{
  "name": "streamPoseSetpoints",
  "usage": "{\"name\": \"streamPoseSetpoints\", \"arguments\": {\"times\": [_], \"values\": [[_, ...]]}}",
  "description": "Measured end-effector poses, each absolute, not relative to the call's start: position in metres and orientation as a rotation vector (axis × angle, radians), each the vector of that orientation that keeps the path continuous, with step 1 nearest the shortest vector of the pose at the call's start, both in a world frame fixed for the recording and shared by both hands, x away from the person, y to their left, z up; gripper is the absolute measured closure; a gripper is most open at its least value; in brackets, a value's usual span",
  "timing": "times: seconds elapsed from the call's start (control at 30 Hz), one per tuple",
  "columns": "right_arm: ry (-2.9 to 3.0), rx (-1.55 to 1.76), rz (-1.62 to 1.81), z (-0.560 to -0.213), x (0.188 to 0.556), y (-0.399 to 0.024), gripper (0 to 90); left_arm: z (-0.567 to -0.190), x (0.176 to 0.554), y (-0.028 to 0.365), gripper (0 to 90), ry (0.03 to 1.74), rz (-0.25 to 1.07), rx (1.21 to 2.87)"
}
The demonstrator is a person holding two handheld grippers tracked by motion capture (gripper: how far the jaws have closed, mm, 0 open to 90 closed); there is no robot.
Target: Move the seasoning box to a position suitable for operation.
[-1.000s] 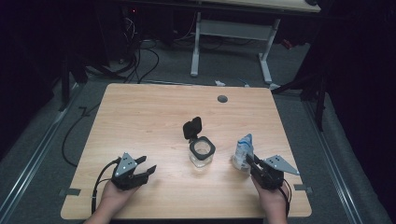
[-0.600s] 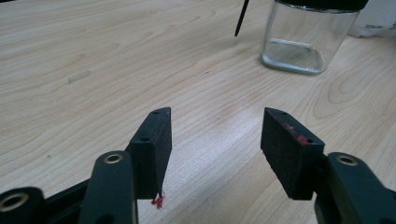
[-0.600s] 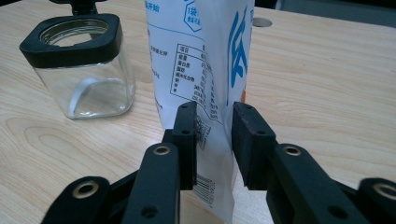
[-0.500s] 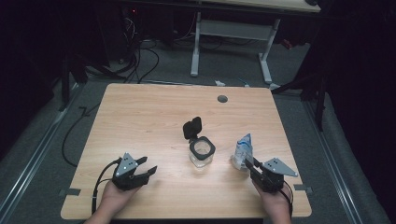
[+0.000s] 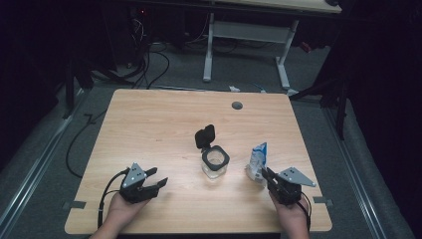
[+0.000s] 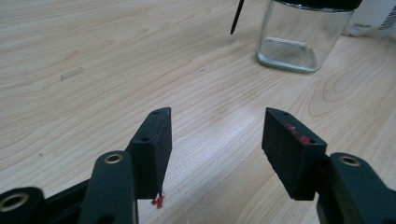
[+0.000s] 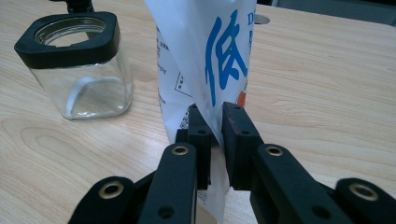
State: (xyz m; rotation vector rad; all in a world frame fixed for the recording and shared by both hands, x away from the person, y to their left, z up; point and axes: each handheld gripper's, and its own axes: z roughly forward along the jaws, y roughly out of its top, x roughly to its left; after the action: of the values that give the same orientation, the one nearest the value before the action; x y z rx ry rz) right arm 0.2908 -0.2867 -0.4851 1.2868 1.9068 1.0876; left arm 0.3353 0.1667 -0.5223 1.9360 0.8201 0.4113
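A clear square glass jar (image 5: 215, 163) with a black rim stands at the table's middle, and its black hinged lid (image 5: 205, 135) is flipped up behind it. Right of it stands a white pouch with blue print (image 5: 258, 158). My right gripper (image 5: 265, 174) has just been closing its jaws. In the right gripper view its pads (image 7: 233, 123) pinch the pouch (image 7: 210, 51) low down, with the jar (image 7: 77, 65) to the left. My left gripper (image 5: 158, 179) rests near the front left and is open. Its jaws (image 6: 217, 140) hold nothing, and the jar (image 6: 299, 37) stands beyond them.
The wooden table (image 5: 149, 129) has a grey cable port (image 5: 237, 105) near its far edge. A white desk frame (image 5: 246, 35) and cables (image 5: 149, 59) lie on the floor beyond. A cable trails from the left gripper over the front edge.
The right gripper's jaws have drawn together on the pouch. Both hands and the jar have stayed where they were.
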Motion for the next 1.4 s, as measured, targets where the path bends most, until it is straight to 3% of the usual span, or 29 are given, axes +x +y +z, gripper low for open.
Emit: {"name": "streamPoseSetpoints", "arguments": {"times": [1.4], "values": [[2.306, 1.378, 0.777, -0.422, 0.333, -0.273, 87.3, -0.523, 0.334, 0.166, 40.1, 0.76, 0.39, 1.942]]}}
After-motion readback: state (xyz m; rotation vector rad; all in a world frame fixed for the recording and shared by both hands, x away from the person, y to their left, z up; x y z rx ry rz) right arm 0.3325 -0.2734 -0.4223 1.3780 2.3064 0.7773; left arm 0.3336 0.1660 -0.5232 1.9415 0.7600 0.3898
